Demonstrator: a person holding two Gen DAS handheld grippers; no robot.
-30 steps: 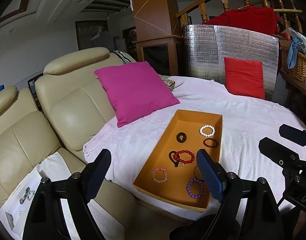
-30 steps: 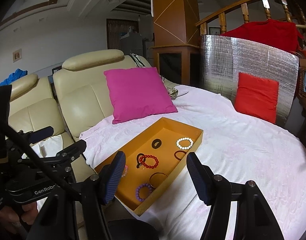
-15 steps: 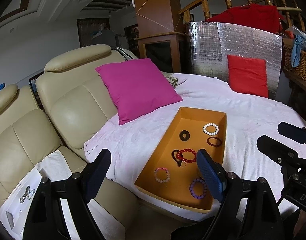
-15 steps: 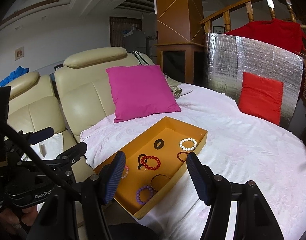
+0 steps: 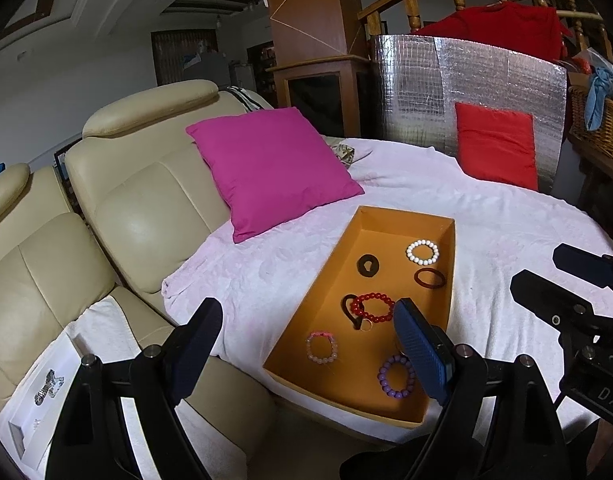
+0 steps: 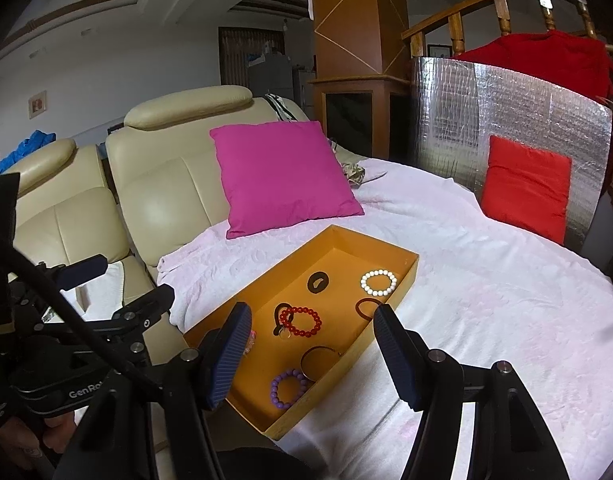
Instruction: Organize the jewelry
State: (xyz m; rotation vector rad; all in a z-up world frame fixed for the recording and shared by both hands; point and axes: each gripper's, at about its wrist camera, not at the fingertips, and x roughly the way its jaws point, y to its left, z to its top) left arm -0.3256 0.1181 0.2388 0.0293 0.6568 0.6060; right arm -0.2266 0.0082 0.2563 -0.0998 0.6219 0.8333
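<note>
Both claws, left and right, are hanging wide open and empty above the orange tray. The bracelets are lying inside the tray on the bed. I think it is best to be lowering one claw straight over the red bracelet, clear of the dark loop touching it.

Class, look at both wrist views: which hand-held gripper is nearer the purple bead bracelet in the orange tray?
Hard to call; perhaps the left hand-held gripper, whose right finger overlaps the purple bead bracelet. The right hand-held gripper frames it from the tray's other side.
</note>
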